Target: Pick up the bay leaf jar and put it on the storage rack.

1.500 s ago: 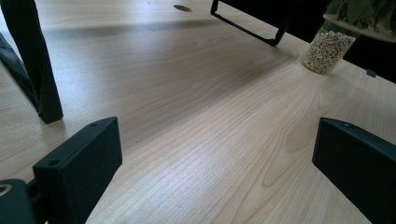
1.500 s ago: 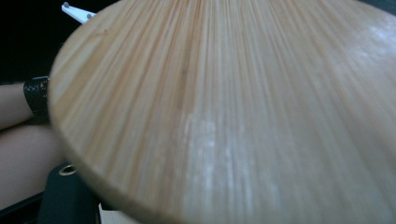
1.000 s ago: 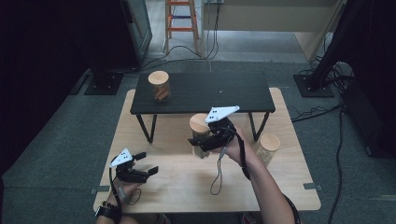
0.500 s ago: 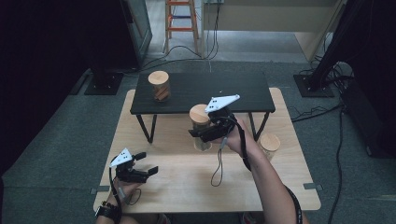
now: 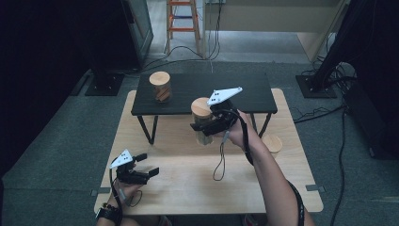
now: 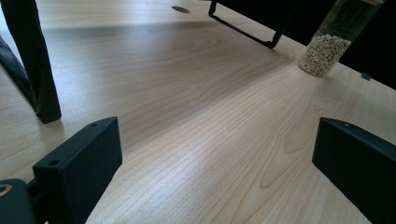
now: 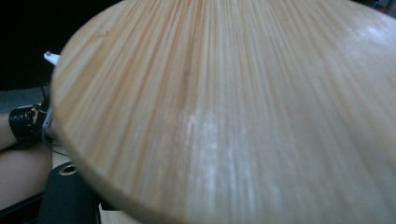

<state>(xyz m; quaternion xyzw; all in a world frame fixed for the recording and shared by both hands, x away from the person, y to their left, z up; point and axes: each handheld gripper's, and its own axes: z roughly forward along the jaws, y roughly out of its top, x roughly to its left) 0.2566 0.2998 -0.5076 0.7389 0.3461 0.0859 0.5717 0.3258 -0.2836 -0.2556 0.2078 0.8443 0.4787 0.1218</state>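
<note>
The right gripper (image 5: 207, 128) is lifting the jar (image 5: 203, 123) higher toward frame centre than a second ago, its jaws clamping the glass just under the wooden lid (image 7: 243, 102). The left gripper (image 5: 141, 170) is idling at lower left, jaws wide. Another jar (image 6: 327, 44) is holding pale grains on the worktop (image 5: 197, 183).

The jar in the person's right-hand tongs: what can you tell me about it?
The jar is a tall clear cylinder topped by a round lid of pale, straight-grained wood, likely bamboo. Its contents can't be made out. It stands upright, apparently held clear of the light wooden table, in front of the low black shelf. The right tongs are shut on its body just under the lid, and nothing else touches it.
</note>
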